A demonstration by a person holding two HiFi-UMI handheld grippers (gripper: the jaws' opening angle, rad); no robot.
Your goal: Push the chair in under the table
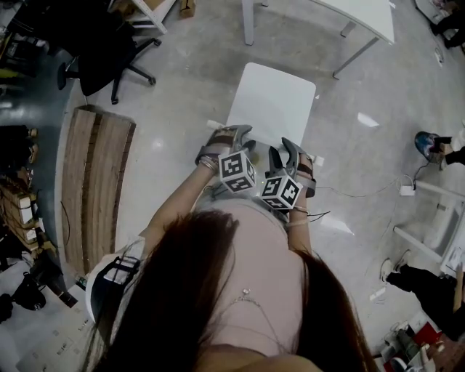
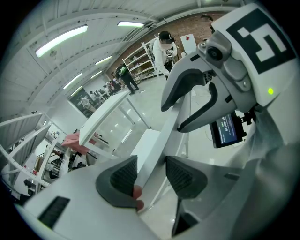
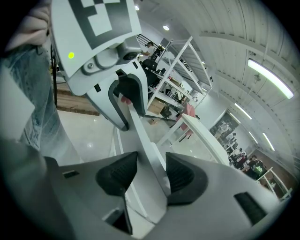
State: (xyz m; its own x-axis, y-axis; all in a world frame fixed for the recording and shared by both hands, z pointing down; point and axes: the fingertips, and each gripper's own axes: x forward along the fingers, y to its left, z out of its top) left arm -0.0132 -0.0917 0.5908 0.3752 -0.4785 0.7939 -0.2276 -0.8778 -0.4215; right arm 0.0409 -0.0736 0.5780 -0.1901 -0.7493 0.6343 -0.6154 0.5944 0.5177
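The left tongs (image 1: 231, 132) are straddling the backrest (image 2: 161, 136) with jaws wide, not clamping. The right tongs (image 1: 288, 147), just beside them, are doing likewise. One plain white chair (image 1: 272, 102) is standing near the person, facing one white table (image 1: 363, 14) farther off.

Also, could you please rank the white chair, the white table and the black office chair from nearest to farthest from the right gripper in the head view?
1. white chair, at the right gripper, directly ahead.
2. white table, beyond it, upper right.
3. black office chair, far upper left.
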